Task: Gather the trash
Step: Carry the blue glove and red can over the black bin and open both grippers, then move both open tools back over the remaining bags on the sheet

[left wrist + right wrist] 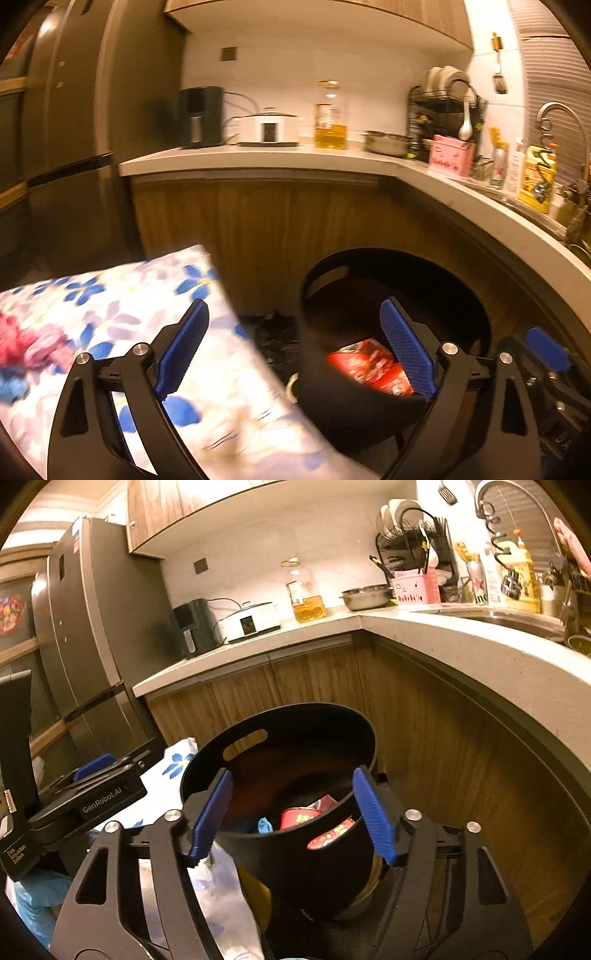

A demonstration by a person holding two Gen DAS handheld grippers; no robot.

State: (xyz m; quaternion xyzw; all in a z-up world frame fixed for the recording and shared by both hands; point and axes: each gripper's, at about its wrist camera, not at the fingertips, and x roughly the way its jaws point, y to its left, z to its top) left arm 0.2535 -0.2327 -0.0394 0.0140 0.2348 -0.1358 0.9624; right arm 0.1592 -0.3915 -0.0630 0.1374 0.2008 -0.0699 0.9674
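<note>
Both claws stand open and empty: my left claw [295, 350] at nine o'clock over the flowered cloth [122, 295], my right claw [293, 818] over the black bin [280, 760]. Red wrappers [325, 830] lie inside; I'd lift clear without snagging its rim.

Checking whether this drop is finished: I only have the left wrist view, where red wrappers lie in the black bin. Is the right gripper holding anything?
Observer: No. In the right wrist view the right gripper is open, with nothing between its pads, and it points into the black bin.
Operator: Anything in the bin besides red wrappers?
Observer: Yes, a crumpled blue piece lies beside a round red tub.
Operator: Anything outside the bin?
Observer: Something yellow shows against the bin's near wall. I cannot tell what it is.
</note>
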